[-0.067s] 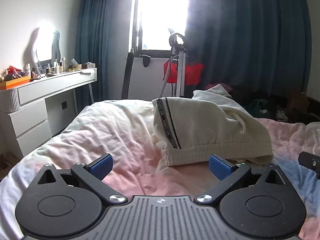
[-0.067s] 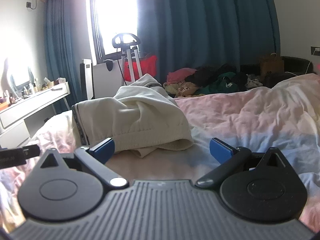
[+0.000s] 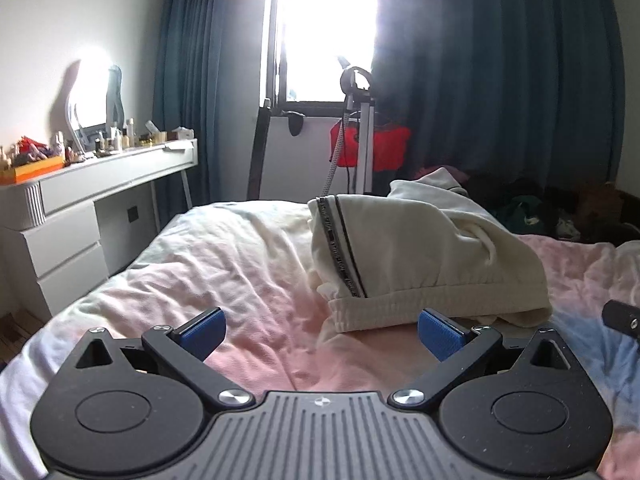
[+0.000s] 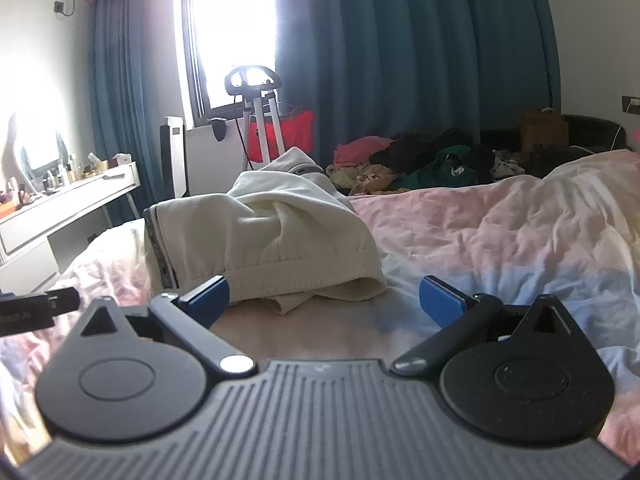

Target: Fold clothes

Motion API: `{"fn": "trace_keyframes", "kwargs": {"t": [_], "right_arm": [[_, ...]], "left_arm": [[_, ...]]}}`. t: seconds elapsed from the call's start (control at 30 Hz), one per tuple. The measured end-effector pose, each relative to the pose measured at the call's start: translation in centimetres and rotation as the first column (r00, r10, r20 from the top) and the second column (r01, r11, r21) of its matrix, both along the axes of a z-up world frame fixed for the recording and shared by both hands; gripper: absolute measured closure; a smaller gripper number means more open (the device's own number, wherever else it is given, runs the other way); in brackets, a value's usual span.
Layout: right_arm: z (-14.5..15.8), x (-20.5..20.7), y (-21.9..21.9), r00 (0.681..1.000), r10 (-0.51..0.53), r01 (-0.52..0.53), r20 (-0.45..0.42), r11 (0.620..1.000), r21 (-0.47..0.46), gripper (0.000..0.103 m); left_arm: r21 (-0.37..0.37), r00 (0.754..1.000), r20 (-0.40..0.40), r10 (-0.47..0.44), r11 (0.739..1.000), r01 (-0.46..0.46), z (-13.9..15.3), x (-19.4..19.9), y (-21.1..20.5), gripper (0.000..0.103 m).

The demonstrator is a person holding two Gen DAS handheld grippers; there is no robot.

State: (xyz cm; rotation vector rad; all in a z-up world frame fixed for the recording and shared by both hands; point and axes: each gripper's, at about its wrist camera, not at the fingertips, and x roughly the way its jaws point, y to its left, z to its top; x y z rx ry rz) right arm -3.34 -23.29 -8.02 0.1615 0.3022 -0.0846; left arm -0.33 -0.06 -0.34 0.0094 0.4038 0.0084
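No change noted: crumpled cream fleece garment (image 3: 420,256) lies at twelve o'clock, unfolded; left gripper (image 3: 322,330) and right gripper (image 4: 324,300) gape empty.

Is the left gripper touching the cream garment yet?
Apart. The left wrist view shows the open left gripper short of the cream garment, pink bedding visible between.

I see bright white glare from the window (image 3: 326,28) and a mirror (image 3: 90,96), dark curtains (image 4: 420,48), bent-looking edges, and a blurry bed (image 4: 500,220) on the right.
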Motion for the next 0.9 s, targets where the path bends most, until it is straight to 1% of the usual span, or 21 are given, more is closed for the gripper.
{"fn": "trace_keyframes", "kwargs": {"t": [0.17, 0.2, 0.27, 0.33, 0.43, 0.67, 0.77, 0.87, 0.9], "right_arm": [[-0.1, -0.4, 0.3, 1.0, -0.011, 0.012, 0.018, 1.0, -0.024, 0.0], [-0.2, -0.3, 0.2, 1.0, -0.01, 0.01, 0.01, 1.0, -0.02, 0.0], [-0.1, -0.2, 0.0, 1.0, -0.002, 0.001, -0.01, 1.0, -0.013, 0.0], [0.0, -0.4, 0.2, 1.0, 0.007, -0.008, -0.007, 1.0, -0.025, 0.0], [0.4, -0.1, 0.5, 1.0, 0.016, -0.016, -0.011, 0.999, -0.032, 0.0], [0.7, -0.3, 0.5, 1.0, 0.005, -0.004, 0.003, 1.0, -0.03, 0.0], [0.8, -0.6, 0.6, 0.999, 0.009, -0.007, 0.035, 0.999, -0.045, 0.0], [1.4, -0.7, 0.4, 0.998, 0.009, -0.006, 0.055, 0.999, -0.045, 0.0], [1.5, -0.7, 0.3, 0.998, 0.01, -0.008, 0.057, 0.999, -0.032, 0.0]], "left_arm": [[0.006, 1.0, -0.018, 0.0, 1.0, 0.0, 0.1, -0.3, -0.4, 0.0], [0.001, 1.0, -0.017, -0.003, 1.0, 0.003, 0.2, -0.5, -0.3, 0.0], [0.009, 1.0, -0.009, -0.003, 1.0, 0.003, 0.2, -0.4, -0.3, 0.0], [0.031, 1.0, 0.02, -0.001, 1.0, 0.0, -0.7, -1.2, -0.6, 0.0], [0.053, 0.999, 0.036, 0.004, 0.999, -0.006, -0.7, -1.4, -0.9, 0.0], [0.017, 0.999, 0.037, 0.027, 0.999, -0.028, -0.8, -1.5, -0.4, 0.0], [0.004, 0.999, 0.03, 0.028, 1.0, -0.028, -1.0, -1.3, -0.2, 0.0], [0.02, 0.999, 0.025, 0.029, 0.999, -0.03, -1.4, -1.1, -0.4, 0.0], [0.028, 0.999, 0.024, 0.023, 0.999, -0.024, -1.7, -1.0, -0.6, 0.0]]}}
